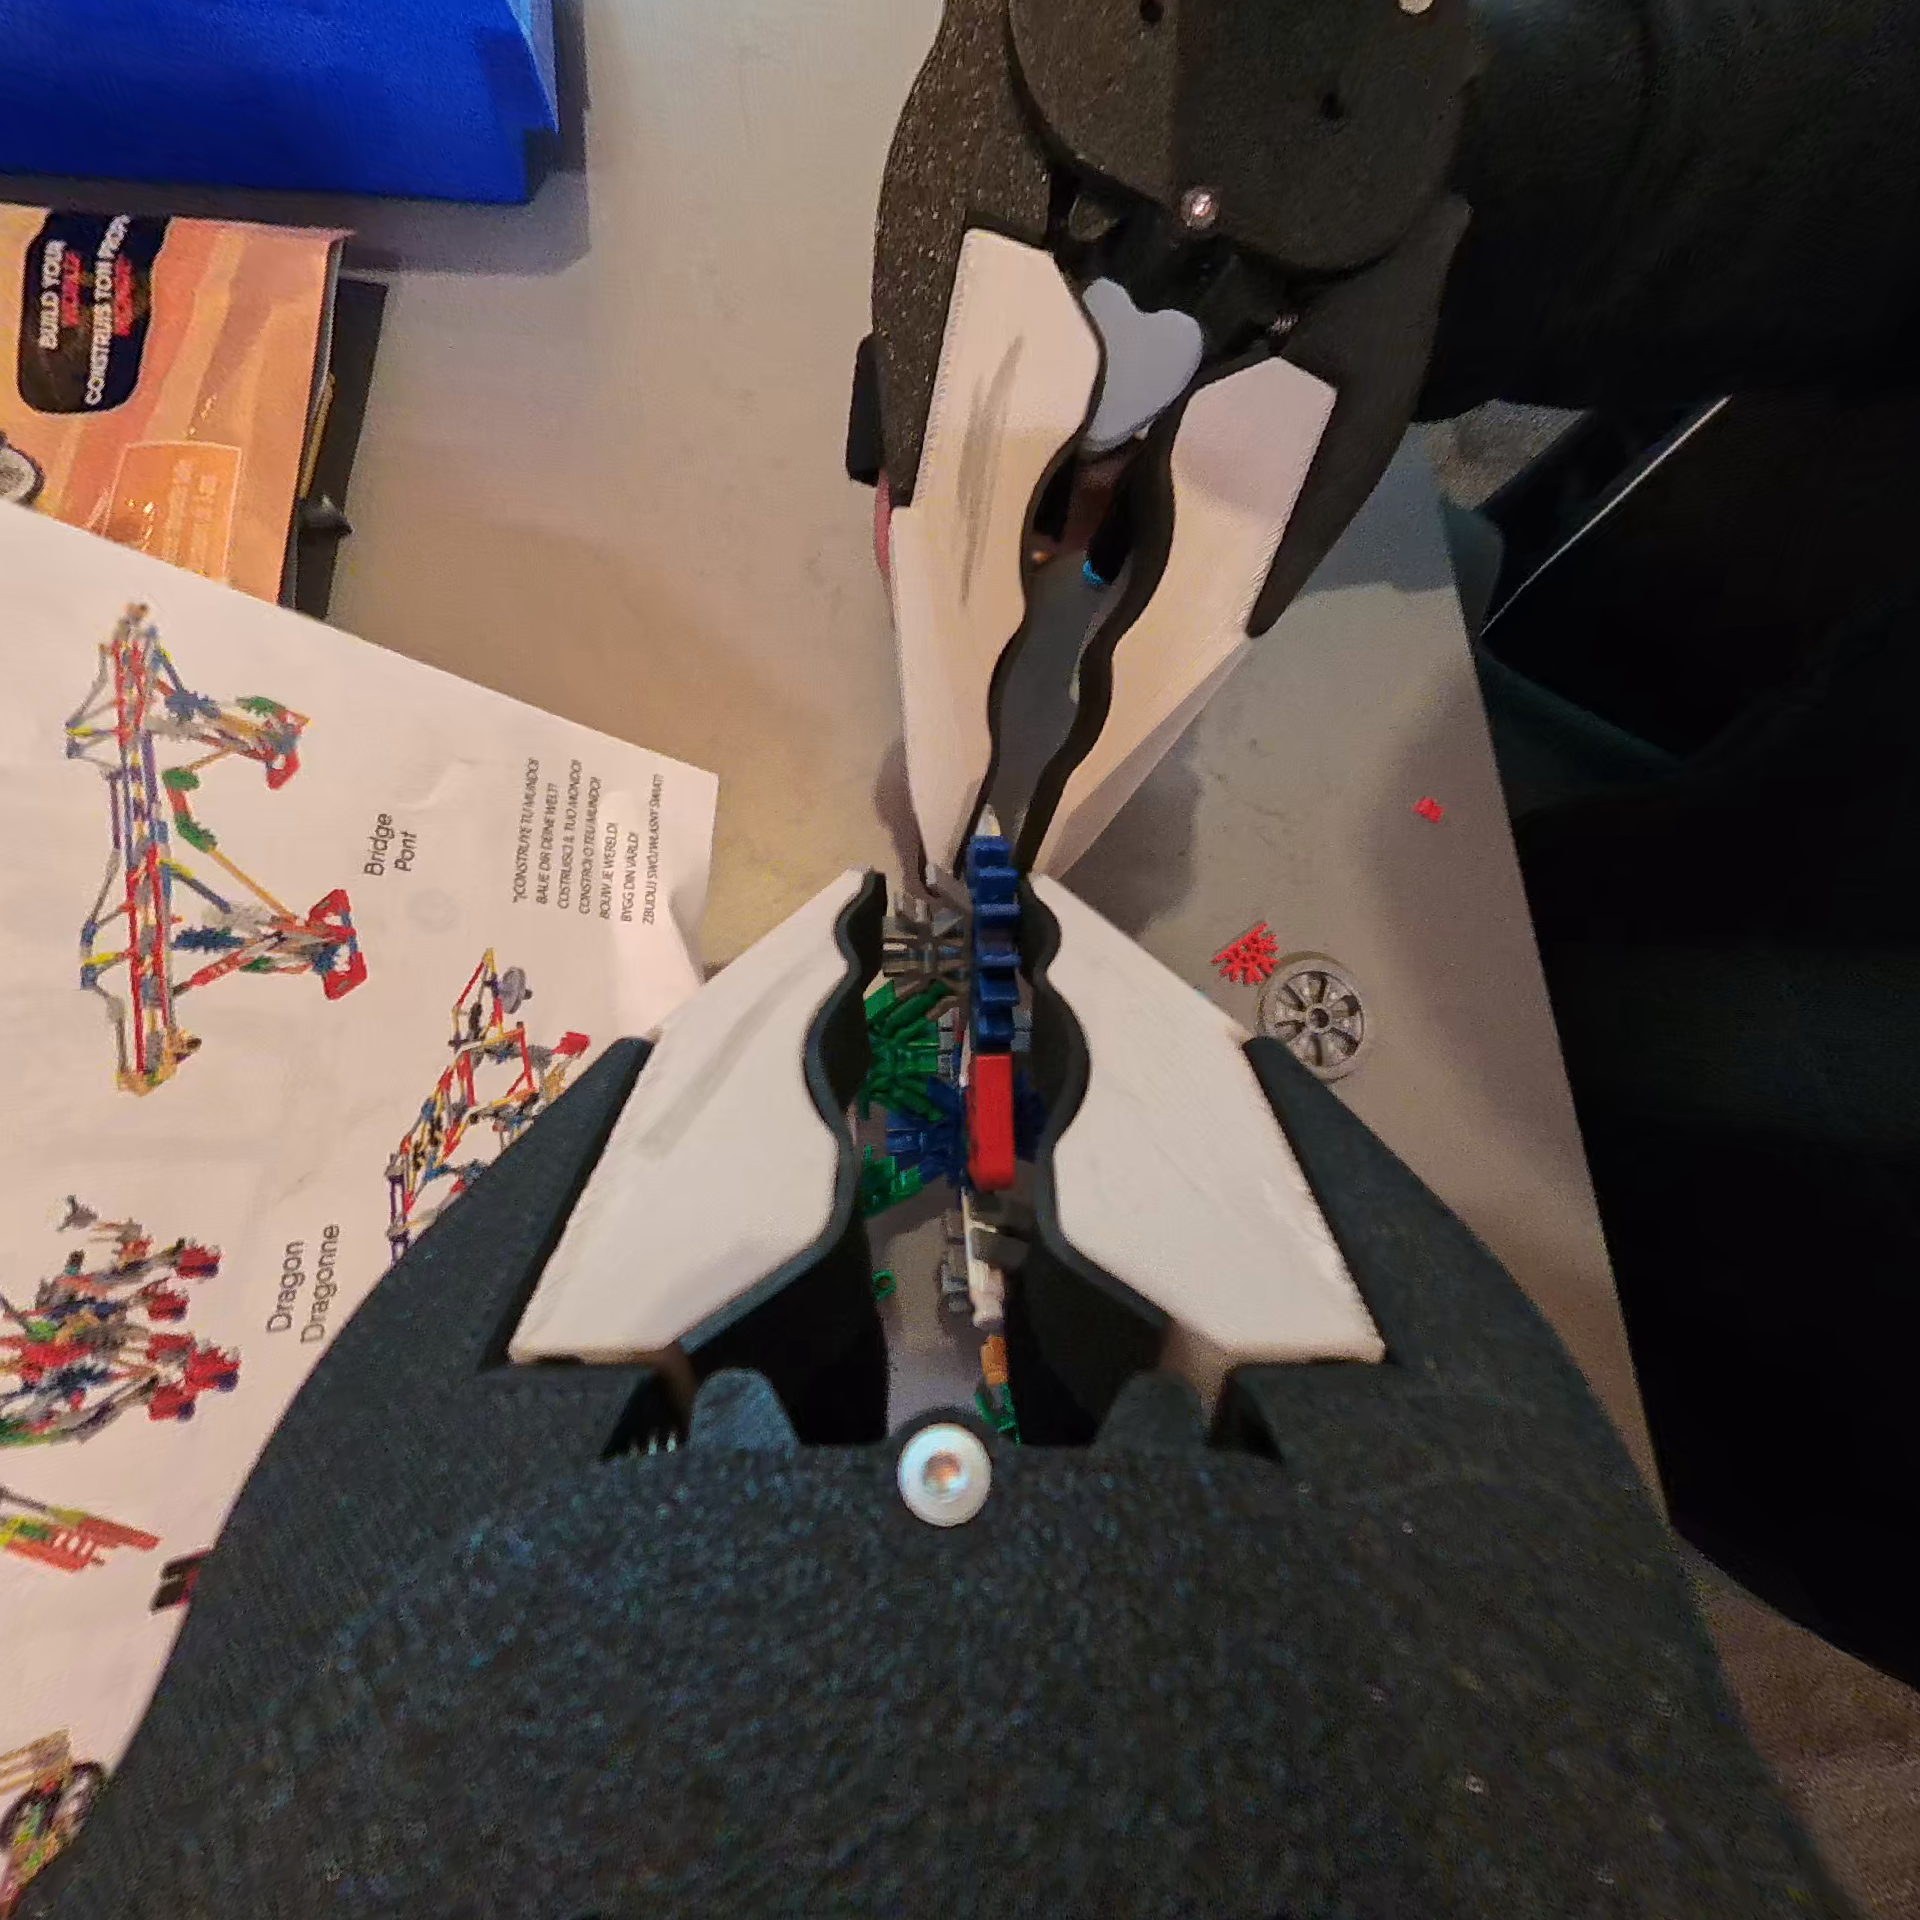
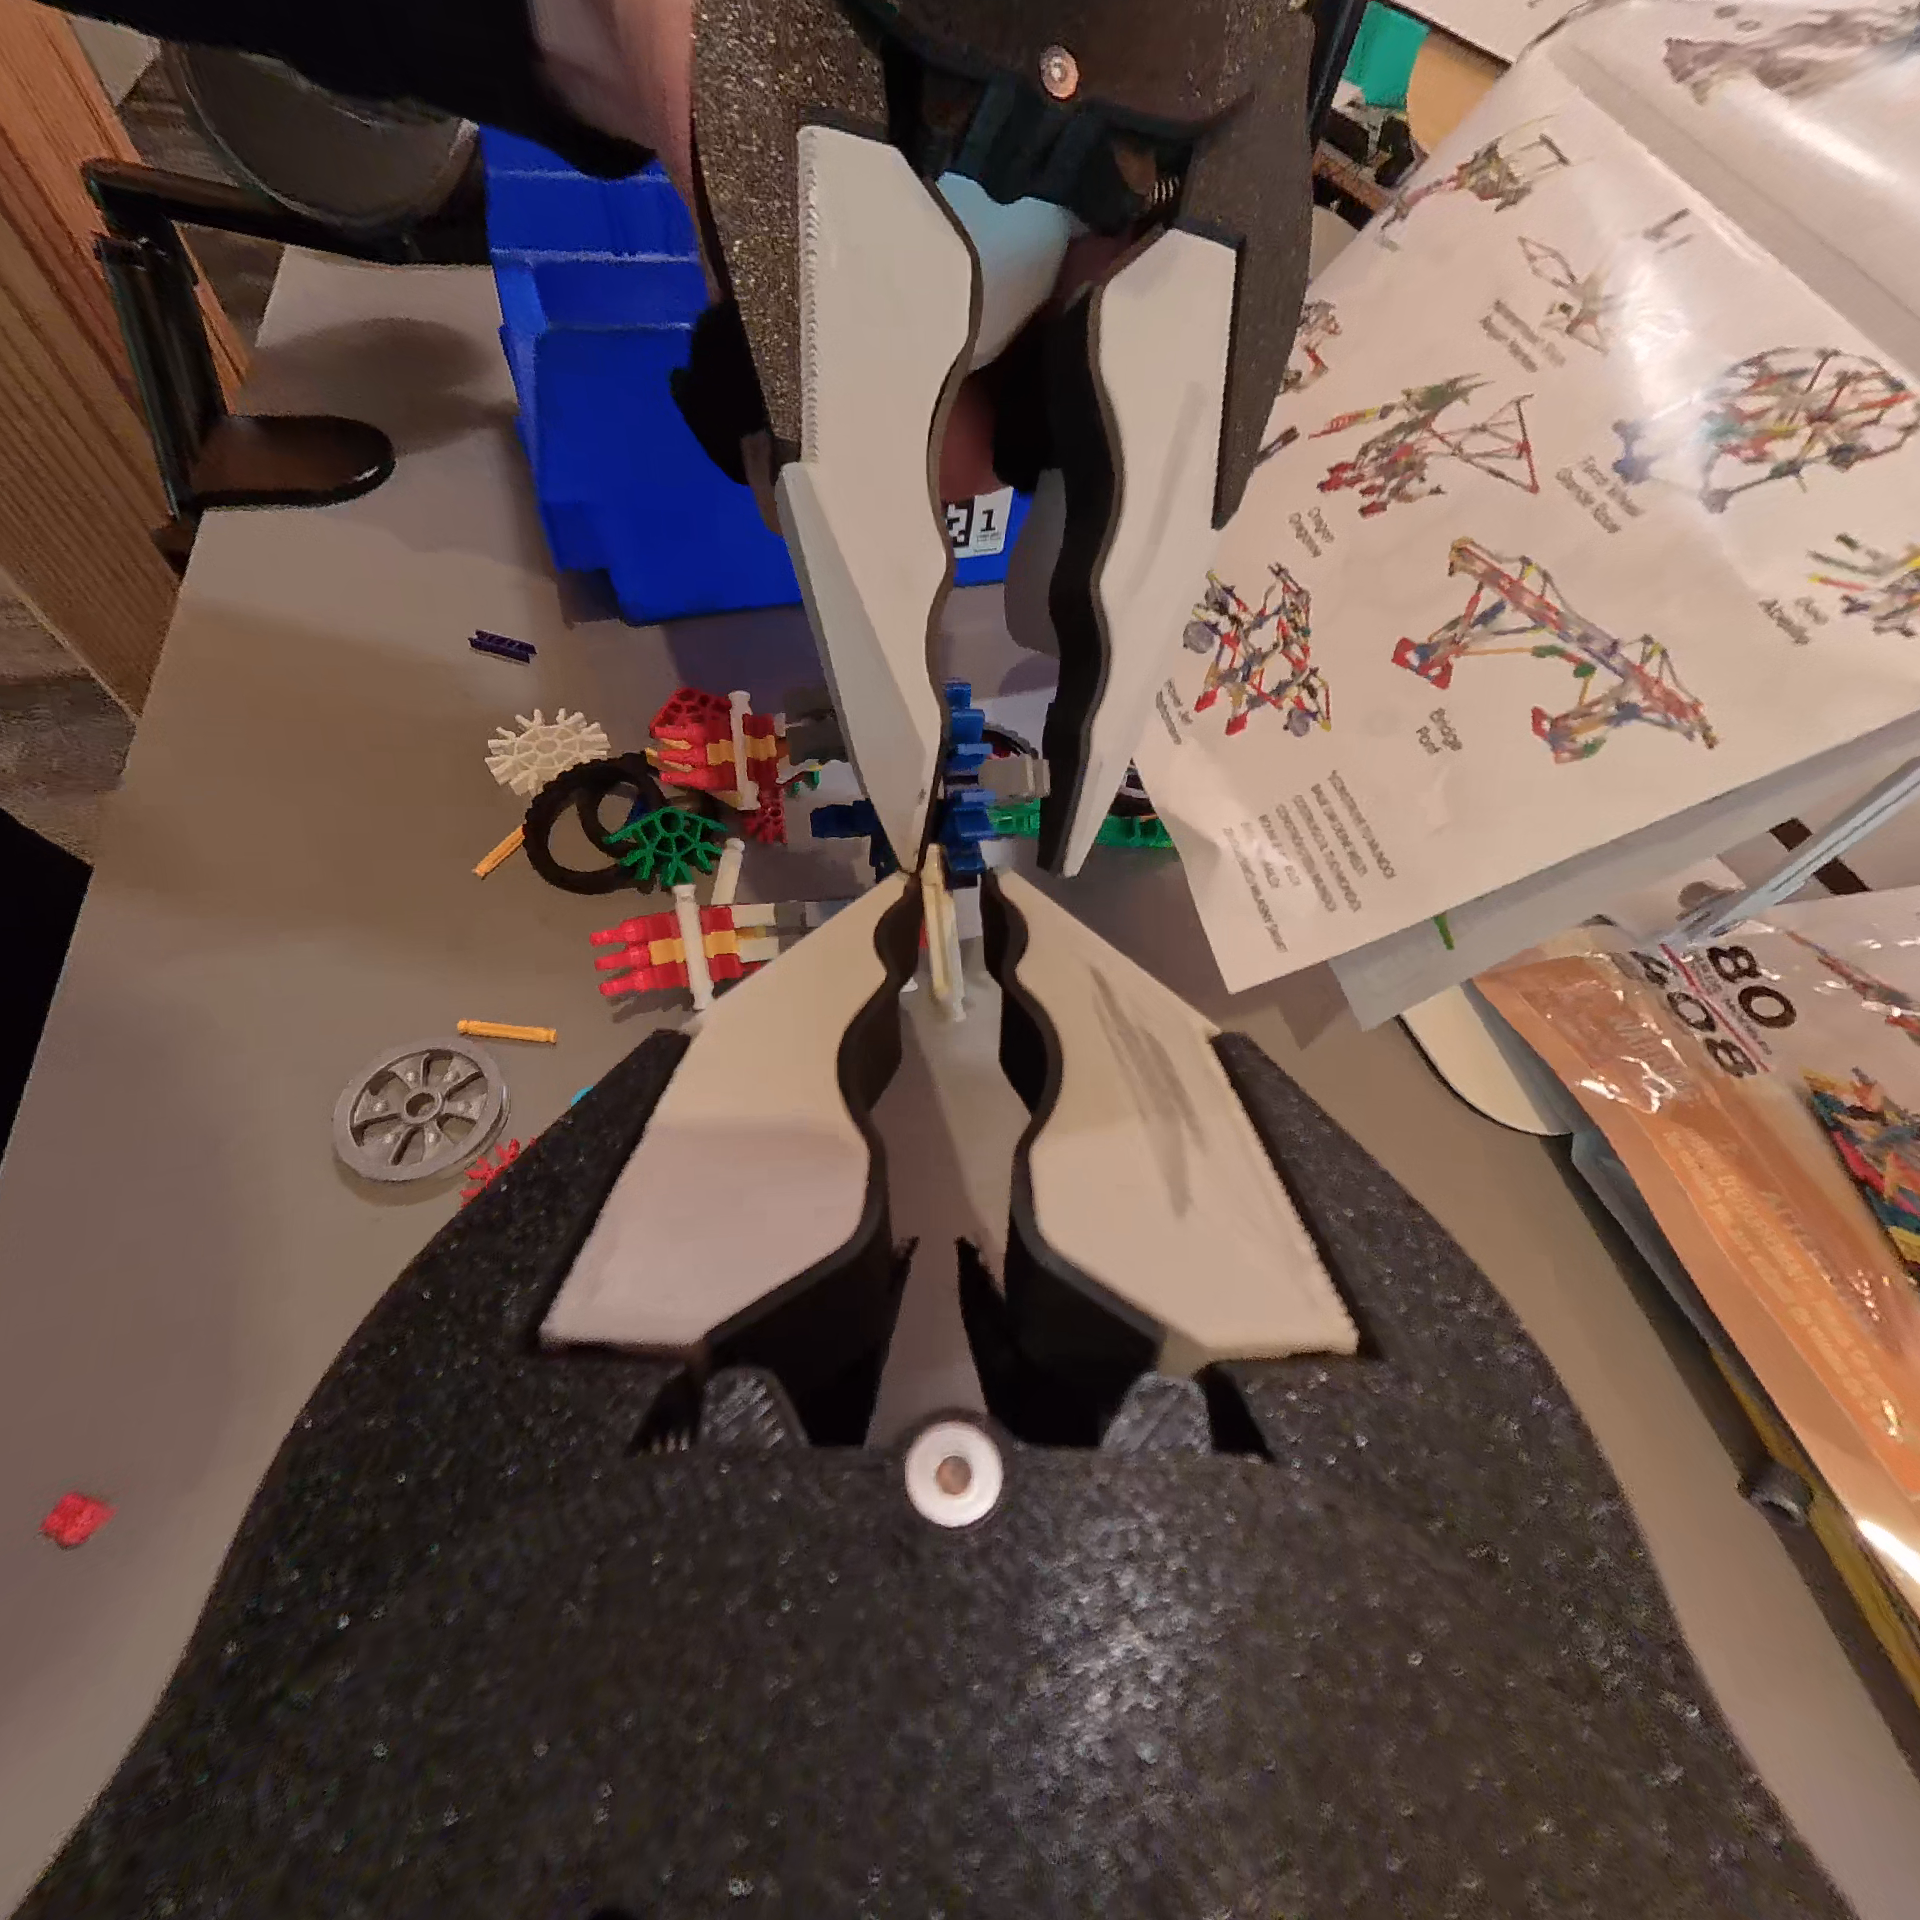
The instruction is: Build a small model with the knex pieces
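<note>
My left gripper (image 1: 951, 894) is shut on a small assembly: a blue toothed connector (image 1: 992, 935) with a red piece (image 1: 992, 1117) behind it and grey and green connectors beside it. My right gripper (image 1: 992, 852) comes in from above, tip to tip with the left. In the right wrist view, my right gripper (image 2: 945, 883) is shut on a cream rod (image 2: 940, 940). The rod's far end meets the blue connector (image 2: 966, 769) held in my left gripper (image 2: 987, 847). Both are held above the grey table (image 2: 260, 935).
An instruction sheet (image 1: 312, 935) lies left, with a blue bin (image 1: 260, 83) and an orange box (image 1: 156, 395) behind it. A grey wheel (image 2: 421, 1110), a black tyre (image 2: 582, 821), a green connector (image 2: 665, 836) and red-and-yellow assemblies (image 2: 686, 951) lie on the table. The table edge (image 1: 1538, 935) runs on the right. Left and right tips are no more than a few centimetres apart. Both grippers' tips are roughly 15 cm from the grey wheel (image 2: 421, 1110).
</note>
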The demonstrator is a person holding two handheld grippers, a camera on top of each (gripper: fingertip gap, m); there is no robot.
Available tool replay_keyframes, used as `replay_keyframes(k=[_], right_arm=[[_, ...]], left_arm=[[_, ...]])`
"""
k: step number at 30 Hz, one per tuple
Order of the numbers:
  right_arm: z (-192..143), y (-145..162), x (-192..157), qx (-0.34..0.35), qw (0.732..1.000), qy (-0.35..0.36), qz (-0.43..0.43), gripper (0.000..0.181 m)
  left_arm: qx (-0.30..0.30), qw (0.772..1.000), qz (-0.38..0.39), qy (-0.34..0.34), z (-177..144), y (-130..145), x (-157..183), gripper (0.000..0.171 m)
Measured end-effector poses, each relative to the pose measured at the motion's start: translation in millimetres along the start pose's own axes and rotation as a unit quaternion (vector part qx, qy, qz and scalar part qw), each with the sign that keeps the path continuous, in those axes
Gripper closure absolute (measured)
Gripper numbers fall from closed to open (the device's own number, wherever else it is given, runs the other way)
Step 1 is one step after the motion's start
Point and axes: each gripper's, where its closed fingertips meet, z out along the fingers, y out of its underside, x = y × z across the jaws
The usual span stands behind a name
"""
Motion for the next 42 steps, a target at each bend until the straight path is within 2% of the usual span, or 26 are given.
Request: replay_keyframes(k=[13,20,24,27,36,42], right_arm=[[-9,-13,0,0.002,1.000,0.011,0.019,0.178],[-17,-26,11,0.051,0.994,0.026,0.093,0.175],[-22,-31,14,0.065,0.993,0.038,0.096,0.175],[-21,-28,15,0.060,0.992,0.046,0.101,0.175],[-22,-19,12,0.055,0.989,0.070,0.119,0.176],[-18,-13,12,0.047,0.989,0.082,0.114,0.176]], left_arm=[[0.047,0.999,-0.013,-0.014,-8,-15,7,0.151],[0.090,0.994,-0.038,-0.047,-19,-31,-2,0.149],[0.108,0.992,-0.049,-0.047,-23,-38,-3,0.145],[0.107,0.991,-0.058,-0.055,-18,-36,-2,0.137],[0.100,0.990,-0.059,-0.077,-14,-29,0,0.138],[0.115,0.987,-0.077,-0.086,-13,-21,-1,0.146]])
